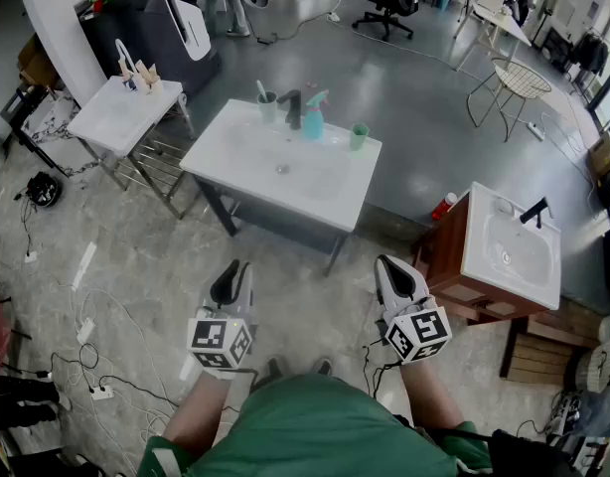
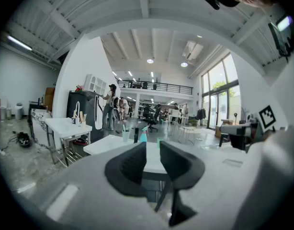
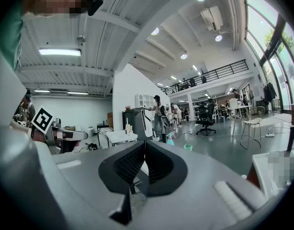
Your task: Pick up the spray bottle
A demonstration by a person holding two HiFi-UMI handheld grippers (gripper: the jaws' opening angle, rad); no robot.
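Surface: white rectangular washbasin top, ahead of the person.
Left gripper: held low, short of the surface; jaws closed to a narrow slit, nothing between.
Right gripper: level with the left; jaws pressed together, empty.
Bottle: teal plastic spray bottle, upright at the surface's far edge, between black tap and green cup, well apart from both grippers.

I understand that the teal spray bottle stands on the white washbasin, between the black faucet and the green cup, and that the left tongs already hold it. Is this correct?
The last part is wrong. The left tongs hold nothing: the left gripper view shows them empty, far from the spray bottle. It stands on the washbasin between the black faucet and the green cup.
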